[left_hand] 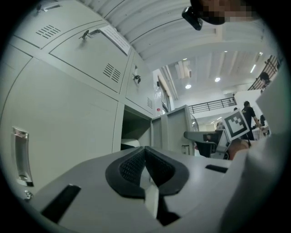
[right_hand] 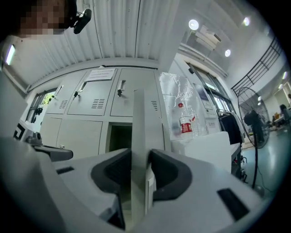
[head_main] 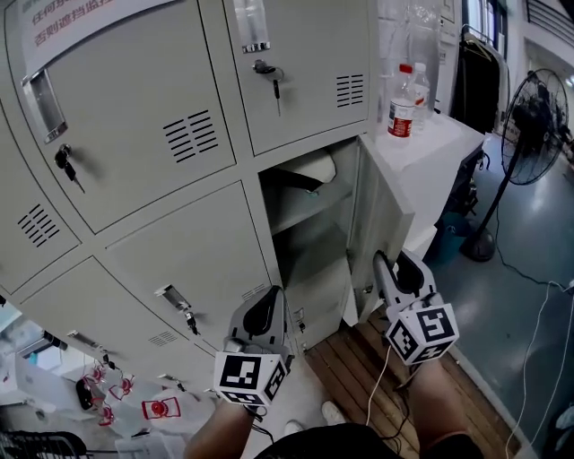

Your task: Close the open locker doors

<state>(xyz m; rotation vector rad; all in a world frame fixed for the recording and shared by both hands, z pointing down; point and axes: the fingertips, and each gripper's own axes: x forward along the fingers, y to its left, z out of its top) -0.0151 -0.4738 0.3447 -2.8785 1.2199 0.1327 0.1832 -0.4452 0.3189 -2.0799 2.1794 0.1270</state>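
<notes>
We clamp our right gripper (head_main: 397, 263) on the free edge of the open locker door (head_main: 381, 224), a thin, flat panel of grey painted metal. It stands out from its dark compartment (head_main: 305, 242) at three o'clock from the head view's centre. Our left gripper (head_main: 267, 300), at six o'clock, is closed on nothing. Bare plank floor (head_main: 359, 376) lies beneath the door, and a white table (head_main: 439, 143) flanks it at two o'clock.

A paper notice (head_main: 76, 22), up and left of the open locker door (head_main: 381, 224), carries red Chinese characters — cut off by the frame edge, not readable. The bottle (head_main: 403, 90) above that door has a red label (head_main: 400, 116) — print too small.
</notes>
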